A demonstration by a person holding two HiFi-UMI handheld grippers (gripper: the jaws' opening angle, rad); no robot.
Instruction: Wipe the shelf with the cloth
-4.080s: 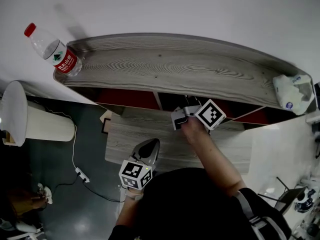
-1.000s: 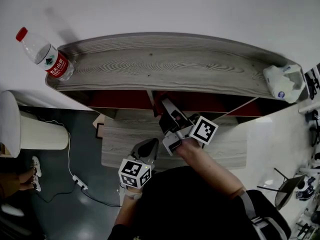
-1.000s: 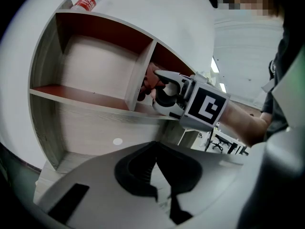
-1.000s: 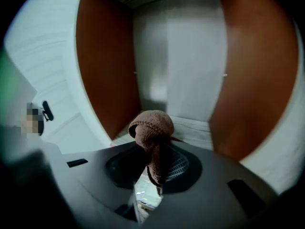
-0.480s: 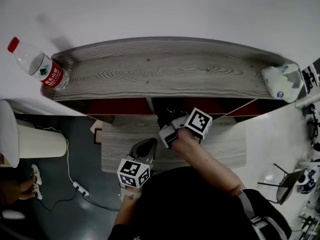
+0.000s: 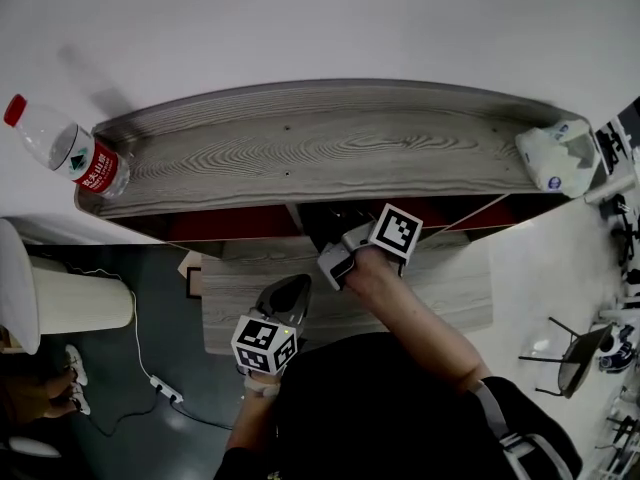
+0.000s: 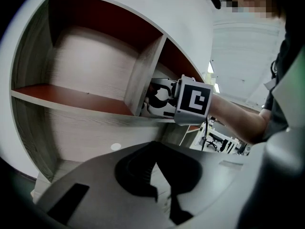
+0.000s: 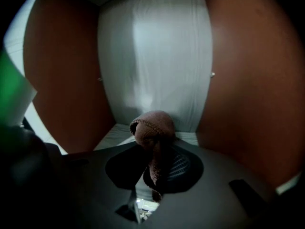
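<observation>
Starting at the left, a water bottle point(image 6: 62, 150) stands on the end of the shelf point(image 6: 330, 153) top, well apart from the work. Next comes the left gripper point(image 6: 297, 286), held low outside the front of the unit, its 2 jaws brought together with nothing between them; its own view looks up at the open compartments from outside. Further right, the right gripper point(image 8: 155, 163) reaches inside 1 middle compartment, jaws clamped on the brown cloth point(image 8: 153, 128), which bulges out ahead of the tips as a rounded wad. That wad points straight at the pale back panel point(image 8: 152, 56), with a red-brown side wall point(image 8: 62, 80) on either hand and the grey compartment floor point(image 8: 119, 132) just below it; whether cloth and floor touch I cannot tell. So the surface to wipe lies beneath and ahead of the cloth, and the right hand is far the nearer one. A downward press and side-to-side strokes look like what is called for. At the far right a tissue pack point(image 6: 558, 158) sits on the shelf top.
</observation>
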